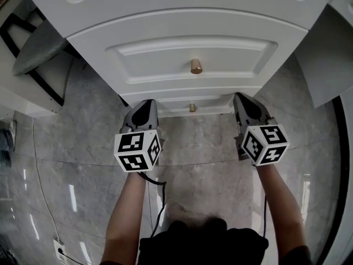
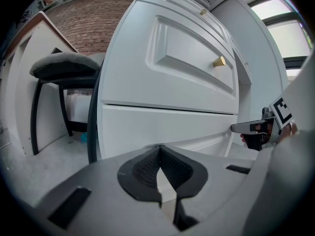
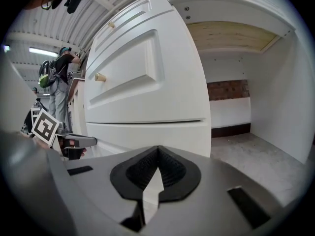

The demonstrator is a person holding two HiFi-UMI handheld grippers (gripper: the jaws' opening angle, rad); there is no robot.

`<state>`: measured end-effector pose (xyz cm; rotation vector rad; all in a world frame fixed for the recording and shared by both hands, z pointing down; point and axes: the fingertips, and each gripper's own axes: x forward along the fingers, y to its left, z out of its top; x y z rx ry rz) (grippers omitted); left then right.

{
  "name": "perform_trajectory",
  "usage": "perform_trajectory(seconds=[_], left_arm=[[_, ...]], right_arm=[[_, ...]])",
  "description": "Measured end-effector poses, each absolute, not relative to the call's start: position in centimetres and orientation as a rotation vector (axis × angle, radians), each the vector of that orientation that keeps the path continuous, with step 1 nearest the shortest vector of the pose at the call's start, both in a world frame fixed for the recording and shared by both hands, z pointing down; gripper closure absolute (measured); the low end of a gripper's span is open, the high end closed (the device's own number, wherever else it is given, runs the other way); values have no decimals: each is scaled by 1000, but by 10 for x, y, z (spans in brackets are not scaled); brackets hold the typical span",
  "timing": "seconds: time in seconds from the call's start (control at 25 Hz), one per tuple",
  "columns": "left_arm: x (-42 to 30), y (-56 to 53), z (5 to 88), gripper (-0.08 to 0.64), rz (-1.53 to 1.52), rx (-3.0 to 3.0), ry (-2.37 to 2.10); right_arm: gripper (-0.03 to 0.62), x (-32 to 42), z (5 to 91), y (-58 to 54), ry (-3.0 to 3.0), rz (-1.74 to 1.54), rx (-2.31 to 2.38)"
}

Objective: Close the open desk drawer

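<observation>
A white desk drawer stack (image 1: pixel 187 54) with gold knobs (image 1: pixel 196 66) fills the top of the head view. The lowest drawer front (image 2: pixel 167 127) (image 3: pixel 147 134), with its own small knob (image 1: pixel 192 107), faces both grippers. My left gripper (image 1: pixel 144 105) (image 2: pixel 160 150) is shut and empty, its tip close to that front's left end. My right gripper (image 1: pixel 242 98) (image 3: pixel 157 149) is also shut and empty, near the front's right end. Whether either tip touches the front cannot be told. Each gripper view shows the other gripper off to the side.
A black-framed stool with a grey cushion (image 1: pixel 38 48) (image 2: pixel 64 65) stands left of the drawers. The desk's kneehole (image 3: pixel 246 107) opens to the right. Cables and a power strip (image 1: pixel 59 250) lie on the glossy grey floor. A person (image 3: pixel 59 82) stands far behind.
</observation>
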<state>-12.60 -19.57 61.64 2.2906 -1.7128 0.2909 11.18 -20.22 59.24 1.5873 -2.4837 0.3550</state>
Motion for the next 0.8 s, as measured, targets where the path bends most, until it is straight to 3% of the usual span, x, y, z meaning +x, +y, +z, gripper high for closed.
perform_trajectory(seconds=[0.8], left_arm=[[-130, -172, 574, 551, 261, 2395, -1752]], right_arm=[[588, 100, 552, -169, -2553, 229, 1573]])
